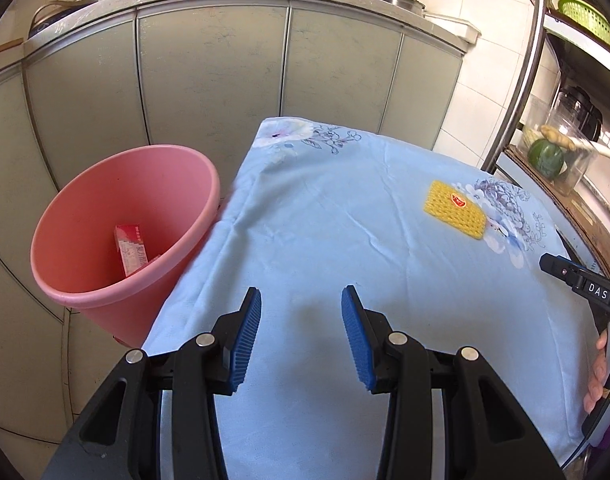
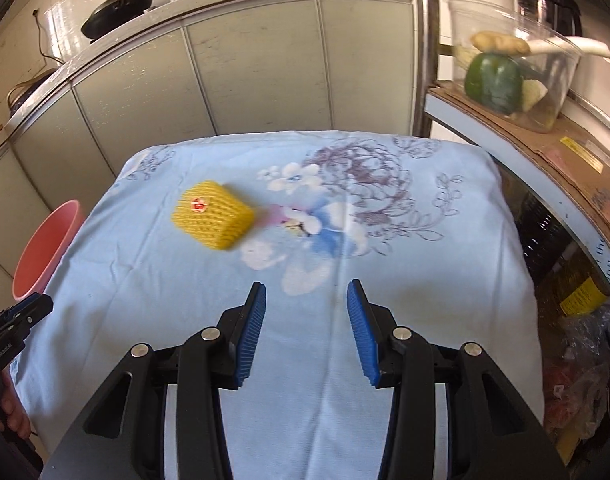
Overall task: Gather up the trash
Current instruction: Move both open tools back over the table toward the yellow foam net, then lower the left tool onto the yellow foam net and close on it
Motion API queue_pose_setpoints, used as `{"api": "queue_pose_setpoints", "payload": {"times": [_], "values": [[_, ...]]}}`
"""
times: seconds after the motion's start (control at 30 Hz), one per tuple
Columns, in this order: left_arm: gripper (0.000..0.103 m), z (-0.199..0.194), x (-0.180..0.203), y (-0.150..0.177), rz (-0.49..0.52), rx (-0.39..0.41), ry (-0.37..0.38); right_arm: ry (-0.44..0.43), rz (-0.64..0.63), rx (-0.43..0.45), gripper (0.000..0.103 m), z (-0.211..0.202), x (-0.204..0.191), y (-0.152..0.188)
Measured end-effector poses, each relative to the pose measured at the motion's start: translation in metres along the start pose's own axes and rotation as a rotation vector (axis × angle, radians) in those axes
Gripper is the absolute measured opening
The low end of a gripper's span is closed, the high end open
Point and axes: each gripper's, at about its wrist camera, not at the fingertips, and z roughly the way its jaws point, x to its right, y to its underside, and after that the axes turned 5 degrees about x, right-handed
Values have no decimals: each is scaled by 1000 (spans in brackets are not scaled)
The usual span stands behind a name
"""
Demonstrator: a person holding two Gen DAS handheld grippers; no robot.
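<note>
A small kitchen: grey-green cabinet doors under a pale counter with dark pans on it, and in front a tabletop [image 2: 405,320] draped in a light blue flowered cloth. A pink bucket [image 1: 105,280] stands on the floor against the tabletop's left edge, with 1 red carton [image 1: 131,248] already lying at its bottom.

The remaining piece of trash is a yellow foam net sleeve [image 2: 212,215], lying towards the far edge of the tabletop, just left of the printed flower cluster in the right wrist view. In the left wrist view it sits towards the far right corner. It looks light, soft and springy, so it should squash easily under the pads. A pinch across its narrow width, near the middle, seems the safest hold.

A small red sticker sits on the sleeve; its print is too small to read. The right gripper's body reads "DAS" in the left wrist view.

The left gripper [image 1: 301,336] hangs over the near left part of the tabletop, jaws spread and empty. The right gripper [image 2: 307,332] hangs over the near middle, likewise released, well short of the sleeve.
</note>
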Motion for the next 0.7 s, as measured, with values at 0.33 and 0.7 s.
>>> {"api": "queue_pose_setpoints", "payload": {"times": [0.33,0.7], "values": [[41,12,15,-3,23,-23,32,34,7,-41,43,9,9,10],[41,24,50,-24,92,-1,85,33,17,-75,43,17,12,13]]}}
